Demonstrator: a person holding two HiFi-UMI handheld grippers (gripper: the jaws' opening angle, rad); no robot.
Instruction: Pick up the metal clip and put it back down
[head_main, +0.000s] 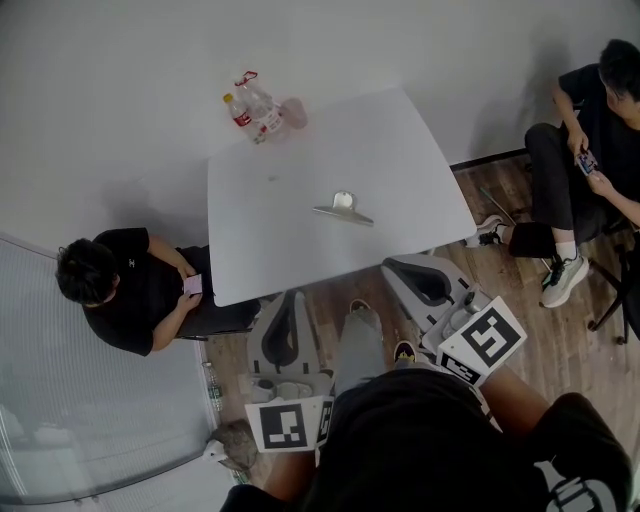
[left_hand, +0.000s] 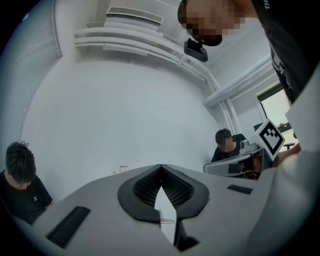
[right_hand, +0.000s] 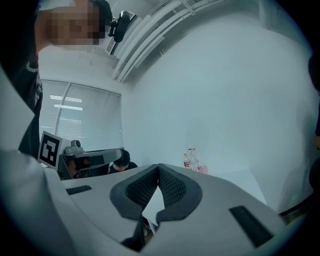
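The metal clip (head_main: 343, 208) lies on the white table (head_main: 270, 240), a little right of its middle, with its flat silver base toward me. Both grippers hang off the table's near edge, apart from the clip. My left gripper (head_main: 291, 298) sits at the lower left of the clip, its jaws together and holding nothing. My right gripper (head_main: 392, 267) is at the lower right, also shut and empty. In the left gripper view the left gripper (left_hand: 161, 167) has its tips meeting, and in the right gripper view the right gripper (right_hand: 159, 166) is the same.
Plastic bottles (head_main: 255, 110) stand at the table's far left corner. One person (head_main: 125, 290) sits close to the table's left side and another (head_main: 590, 150) sits on a chair at the far right. A blinds-covered glass wall (head_main: 60, 400) runs along the left.
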